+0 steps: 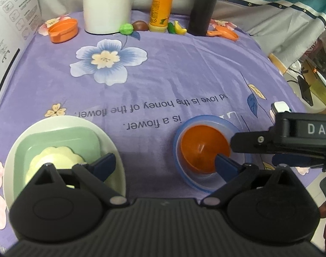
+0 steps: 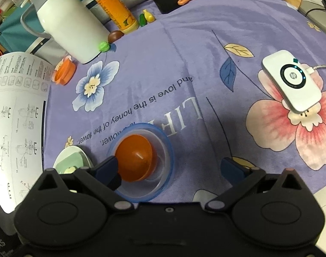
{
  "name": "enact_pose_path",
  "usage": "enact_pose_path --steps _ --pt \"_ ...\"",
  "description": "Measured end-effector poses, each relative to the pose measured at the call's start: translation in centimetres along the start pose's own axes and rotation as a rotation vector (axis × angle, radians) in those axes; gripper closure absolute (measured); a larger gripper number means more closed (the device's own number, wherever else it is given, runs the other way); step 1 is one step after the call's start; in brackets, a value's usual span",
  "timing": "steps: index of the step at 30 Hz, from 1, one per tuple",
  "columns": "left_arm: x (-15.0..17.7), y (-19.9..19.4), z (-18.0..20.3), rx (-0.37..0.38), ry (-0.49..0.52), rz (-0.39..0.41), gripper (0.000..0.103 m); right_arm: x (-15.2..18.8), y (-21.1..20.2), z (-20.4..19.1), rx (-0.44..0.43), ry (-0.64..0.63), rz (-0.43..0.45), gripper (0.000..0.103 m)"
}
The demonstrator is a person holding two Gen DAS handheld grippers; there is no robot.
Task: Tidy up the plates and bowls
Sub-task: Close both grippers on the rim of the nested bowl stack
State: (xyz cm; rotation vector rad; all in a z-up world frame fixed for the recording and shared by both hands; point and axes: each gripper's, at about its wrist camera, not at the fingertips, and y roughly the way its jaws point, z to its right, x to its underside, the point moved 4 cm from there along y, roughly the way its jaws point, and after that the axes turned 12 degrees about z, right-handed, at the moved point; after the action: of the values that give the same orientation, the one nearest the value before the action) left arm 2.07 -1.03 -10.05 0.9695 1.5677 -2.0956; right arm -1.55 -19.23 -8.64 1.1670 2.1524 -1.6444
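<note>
Left wrist: both tools gape empty over orange bowl nested in blue-rimmed bowl

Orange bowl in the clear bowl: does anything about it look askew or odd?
Yes. The orange bowl sits tilted inside the blue-rimmed clear bowl, leaning toward one side instead of nesting flat. Nothing looks spilled or broken. Both grippers, left and right, are open.

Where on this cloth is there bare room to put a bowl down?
The middle is free: between the blue-rimmed bowl holding the orange bowl, the white plate stack, and the far row. Crowded: that row, white jug to orange pan.
</note>
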Motion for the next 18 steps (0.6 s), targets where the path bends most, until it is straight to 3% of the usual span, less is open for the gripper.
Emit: enact_pose_path --steps 6,11,18 --pt "0.3 1.1 0.5 0.017 0.002 -0.023 0.016 -0.1 0.8 -0.7 -0.014 -0.03 -0.002 0.019" --pt "0.3 1.8 0.7 0.029 -0.006 -0.039 0.025 -0.2 1.5 -1.3 -0.027 -0.055 -0.013 0.026" --pt "0.5 2.7 0.8 0.041 -0.019 -0.062 0.03 0.0 1.9 -1.8 -0.039 -0.086 -0.025 0.043"
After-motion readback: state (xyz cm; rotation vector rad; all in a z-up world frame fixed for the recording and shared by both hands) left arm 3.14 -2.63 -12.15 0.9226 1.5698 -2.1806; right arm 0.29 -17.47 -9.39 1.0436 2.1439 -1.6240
